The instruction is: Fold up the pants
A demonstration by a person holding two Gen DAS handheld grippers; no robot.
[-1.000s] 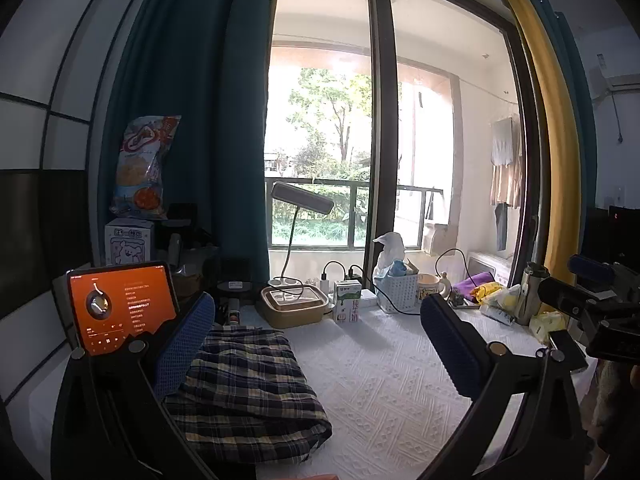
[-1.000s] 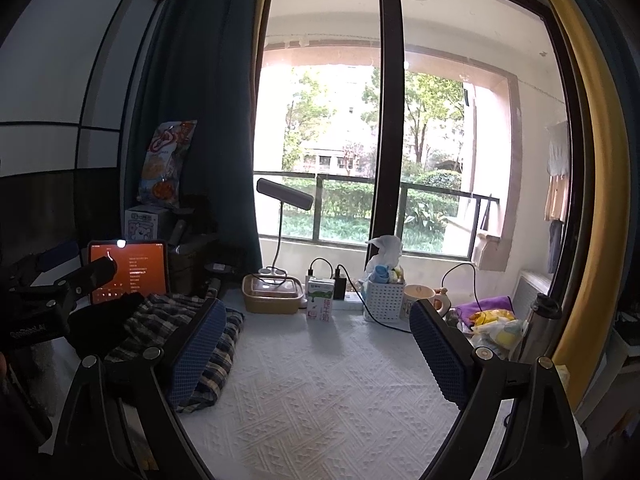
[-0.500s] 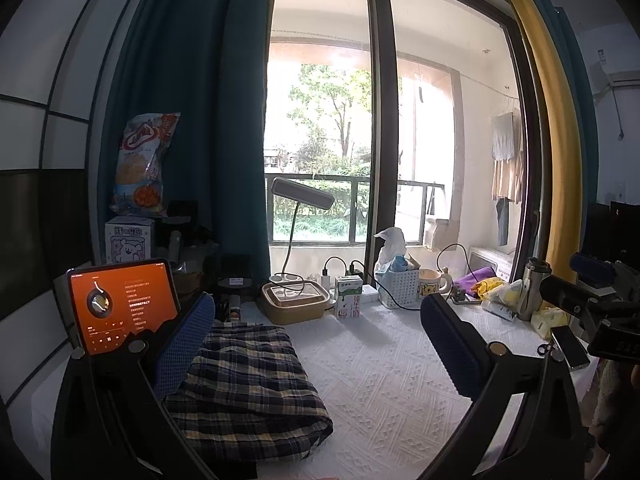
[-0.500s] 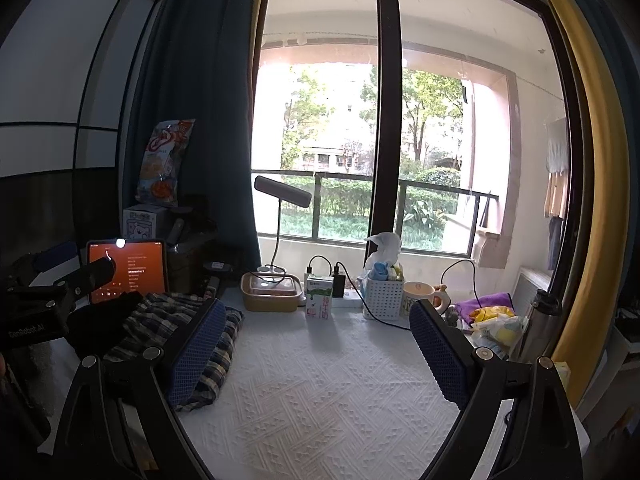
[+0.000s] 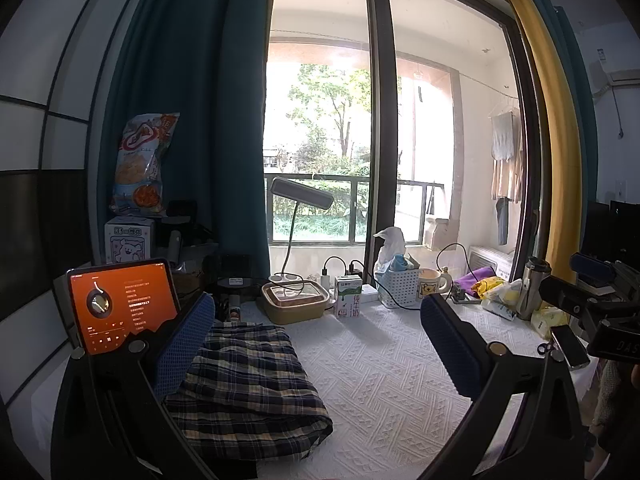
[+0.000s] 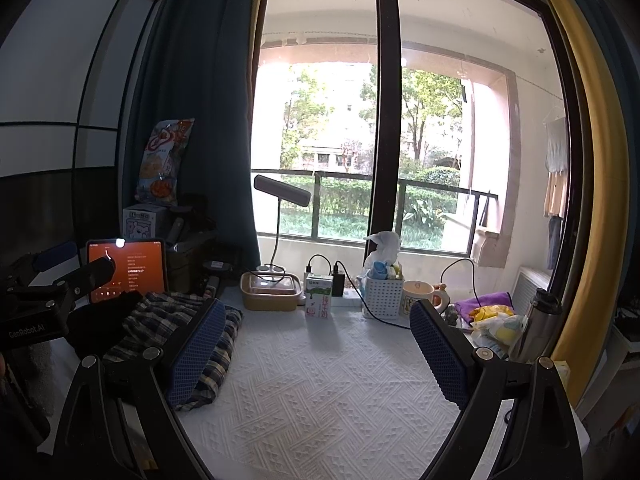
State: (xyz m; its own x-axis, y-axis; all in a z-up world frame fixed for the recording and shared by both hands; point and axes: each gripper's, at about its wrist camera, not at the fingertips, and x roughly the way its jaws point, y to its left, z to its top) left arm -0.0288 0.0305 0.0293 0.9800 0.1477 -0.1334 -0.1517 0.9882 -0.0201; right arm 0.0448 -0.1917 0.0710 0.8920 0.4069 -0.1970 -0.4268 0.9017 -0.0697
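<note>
We see the plaid pants (image 5: 244, 384) folded into a compact stack at seven o'clock on the white surface (image 5: 380, 380). Our left hand-held gripper (image 5: 316, 354) and right hand-held gripper (image 6: 316, 354) both hang released, holding nothing. To finish well, we would press any loose edges flat.

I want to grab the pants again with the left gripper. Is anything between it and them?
Nothing visible is. The left gripper is open just above the folded pants, whose near part lies by its left finger. The tablet stands behind, off the path.
</note>
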